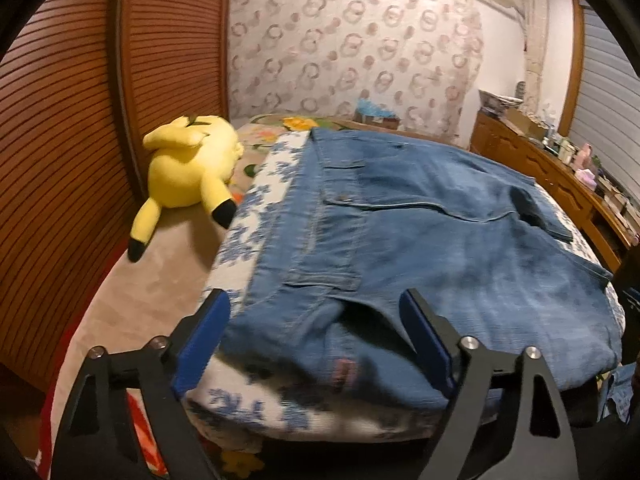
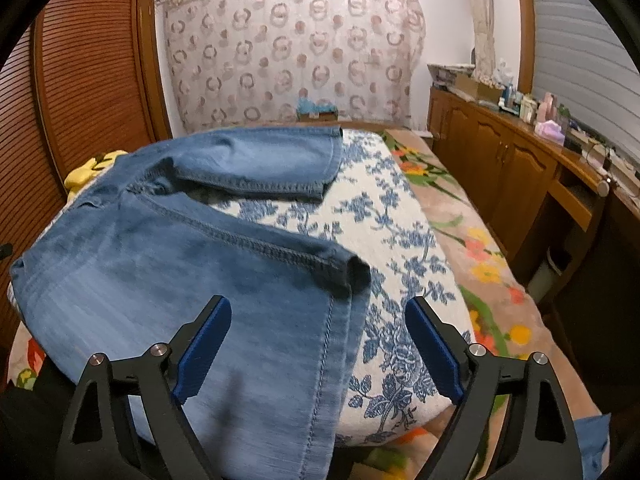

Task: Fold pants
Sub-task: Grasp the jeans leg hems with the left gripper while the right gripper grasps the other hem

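The blue denim pants (image 1: 420, 216) lie flat on a white cushion with blue flower print (image 2: 400, 240) on the bed, waistband toward the left hand-held gripper (image 1: 316, 336), legs running toward the right hand-held gripper (image 2: 318, 340). Both grippers are released, jaws wide; the left straddles the waist corner, the right the near leg's hem. A yellow plush toy (image 1: 192, 160) lies beside the cushion.

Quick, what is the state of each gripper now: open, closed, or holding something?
Left gripper: jaws open, holding nothing, at the waist end of the jeans.
Right gripper: jaws open, holding nothing, at a leg hem.
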Available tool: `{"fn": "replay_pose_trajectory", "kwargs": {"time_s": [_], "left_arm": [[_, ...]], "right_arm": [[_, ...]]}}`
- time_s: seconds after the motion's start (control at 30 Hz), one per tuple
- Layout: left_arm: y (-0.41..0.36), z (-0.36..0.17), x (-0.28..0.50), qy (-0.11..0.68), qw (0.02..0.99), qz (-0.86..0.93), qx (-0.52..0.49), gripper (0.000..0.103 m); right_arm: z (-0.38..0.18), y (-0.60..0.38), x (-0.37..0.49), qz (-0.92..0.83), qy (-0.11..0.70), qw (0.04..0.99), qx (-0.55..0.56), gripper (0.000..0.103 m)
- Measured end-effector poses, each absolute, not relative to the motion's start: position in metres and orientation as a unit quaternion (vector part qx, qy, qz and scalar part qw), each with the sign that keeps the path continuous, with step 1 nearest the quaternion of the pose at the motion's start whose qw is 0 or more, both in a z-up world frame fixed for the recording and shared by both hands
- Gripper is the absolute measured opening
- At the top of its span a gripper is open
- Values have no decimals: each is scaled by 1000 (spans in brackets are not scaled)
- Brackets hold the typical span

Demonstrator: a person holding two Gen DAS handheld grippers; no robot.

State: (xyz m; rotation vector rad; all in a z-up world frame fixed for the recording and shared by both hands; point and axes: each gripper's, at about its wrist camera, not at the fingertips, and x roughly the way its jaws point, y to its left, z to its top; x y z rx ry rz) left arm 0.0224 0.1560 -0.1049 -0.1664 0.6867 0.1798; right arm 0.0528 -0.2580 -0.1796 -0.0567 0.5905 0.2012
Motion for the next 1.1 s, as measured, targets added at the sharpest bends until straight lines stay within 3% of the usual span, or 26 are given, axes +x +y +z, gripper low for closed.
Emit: {"fn": "replay_pose_trajectory", "kwargs": {"time_s": [0.3, 0.53, 0.67, 0.77, 0.83, 0.93, 1.0, 1.03, 1.1], "left_arm": [[178, -133, 29, 370, 918, 112, -89, 73], [182, -145, 30, 387, 911, 110, -92, 72], [181, -145, 29, 386, 912, 111, -88, 72], [180, -145, 29, 382, 914, 100, -92, 62], [179, -144, 28, 381, 915, 98, -91, 52], [177, -138, 24, 368, 921, 89, -88, 36], [174, -134, 23, 362, 924, 82, -86, 27], [173, -131, 23, 361, 925, 77, -87, 18], [168, -121, 20, 347, 932, 70, -82, 14]], "right_arm": [[-172, -249, 47, 104, 315, 943, -20, 87], [-169, -253, 31, 105, 323, 941, -7, 87], [-178, -263, 36, 112, 326, 939, -5, 81], [-178, -266, 33, 113, 327, 938, -7, 77], [-176, -269, 40, 114, 326, 939, -6, 71], [-175, -269, 43, 118, 323, 939, -10, 52], [-176, -268, 55, 124, 322, 939, -16, 31], [-177, -267, 54, 126, 321, 938, -21, 24], [-176, -266, 58, 140, 323, 936, -21, 10]]}}
